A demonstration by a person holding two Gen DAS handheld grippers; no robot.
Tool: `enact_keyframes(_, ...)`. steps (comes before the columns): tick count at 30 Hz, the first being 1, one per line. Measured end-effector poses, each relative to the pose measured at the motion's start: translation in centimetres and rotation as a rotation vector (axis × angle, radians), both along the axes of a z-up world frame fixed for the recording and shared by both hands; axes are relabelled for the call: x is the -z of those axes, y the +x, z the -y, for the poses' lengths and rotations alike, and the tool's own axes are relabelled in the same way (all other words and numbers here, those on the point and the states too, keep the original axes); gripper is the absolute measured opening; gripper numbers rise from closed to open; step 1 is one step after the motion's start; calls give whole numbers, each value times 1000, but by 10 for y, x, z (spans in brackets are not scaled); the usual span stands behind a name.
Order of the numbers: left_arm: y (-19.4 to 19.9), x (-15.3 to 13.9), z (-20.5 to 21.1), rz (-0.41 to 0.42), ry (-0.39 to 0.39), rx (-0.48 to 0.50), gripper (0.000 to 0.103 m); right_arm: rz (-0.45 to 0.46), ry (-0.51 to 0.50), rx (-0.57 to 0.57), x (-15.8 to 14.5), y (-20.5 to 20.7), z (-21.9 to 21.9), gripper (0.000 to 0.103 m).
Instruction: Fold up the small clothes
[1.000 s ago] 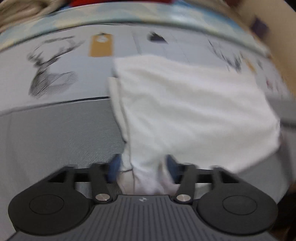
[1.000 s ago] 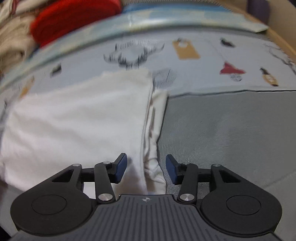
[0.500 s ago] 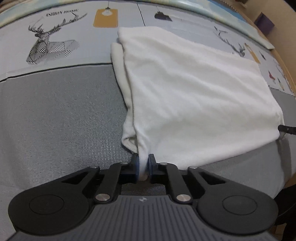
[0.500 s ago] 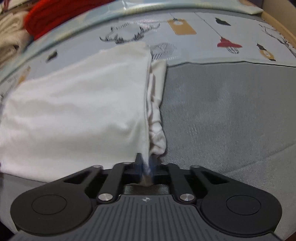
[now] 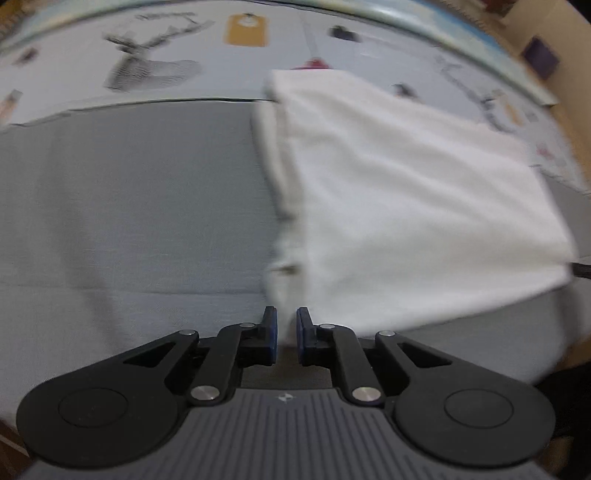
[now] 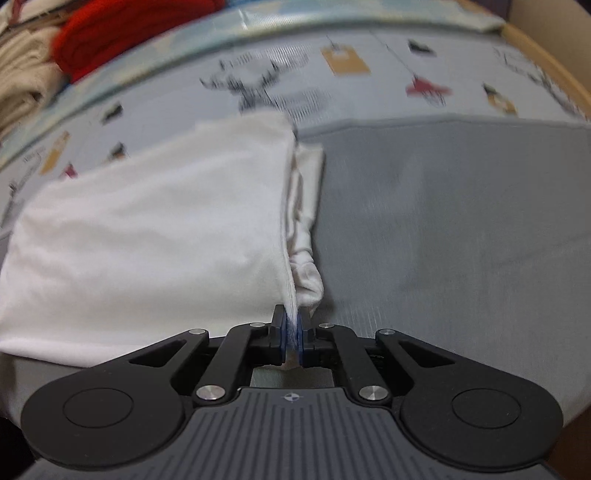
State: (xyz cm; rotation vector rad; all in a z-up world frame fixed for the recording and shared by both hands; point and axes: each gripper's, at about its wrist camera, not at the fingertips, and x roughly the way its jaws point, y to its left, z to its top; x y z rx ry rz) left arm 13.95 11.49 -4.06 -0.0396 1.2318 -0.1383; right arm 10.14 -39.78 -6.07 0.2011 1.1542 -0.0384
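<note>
White cloth [image 6: 147, 229] lies on a plain grey mat [image 6: 443, 229]. At 12 o'clock a pale blue-grey sheet [image 6: 388, 59] is printed with black line-drawn deer, mustard tags and small red figures. At 10 o'clock sit a bright red fabric [image 6: 122, 29] and cream fabric [image 6: 22, 85]. The right gripper [image 6: 292, 325] and left gripper [image 5: 286, 325] are black with blue pads

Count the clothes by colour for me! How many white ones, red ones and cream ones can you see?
White: 1, the white garment on the grey mat
Red: 1, the red garment at the back
Cream: 1, a pile of cream fabric; I cannot tell how many pieces are in it
Total: 3
</note>
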Motion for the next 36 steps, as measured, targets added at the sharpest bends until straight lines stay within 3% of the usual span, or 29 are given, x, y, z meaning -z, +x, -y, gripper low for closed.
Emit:
enact_keyframes(2,-2,-5,-2,48,32,-9,13,-8,-47,11,4,-3,-2,12)
enact_keyframes(5,-10,-14,3,110,-27,25,14,67,-38,25,-5,-10,-4,18)
enact_keyframes(9,-13,-7,22,99,-92,96,28,145,-61,-13,-10,-13,-10,28)
enact_keyframes(13,-5,22,31,-30,-25,84,28,30,-98,-11,16,-4,-9,31)
enact_keyframes(15,-4,23,29,-35,20,54,28,-40,-124,1,28,-3,-8,37)
enact_keyframes(20,-11,4,23,44,-43,33,28,29,-117,4,18,-8,-11,40)
enact_keyframes(22,-11,8,23,23,-41,35,29,20,-129,-2,21,-9,-11,41)
enact_keyframes(25,-10,25,24,-65,37,43,32,-30,-144,11,32,-9,-11,42)
enact_keyframes(28,-13,14,22,-4,18,33,36,27,-133,31,21,-12,-12,42)
enact_keyframes(30,-15,2,21,54,-5,26,45,105,-141,51,8,-15,-13,42)
enact_keyframes(34,-19,-18,27,164,32,20,47,226,-166,34,-15,-19,-17,42)
enact_keyframes(36,-26,-36,32,218,7,19,49,271,-176,25,-29,-18,-18,42)
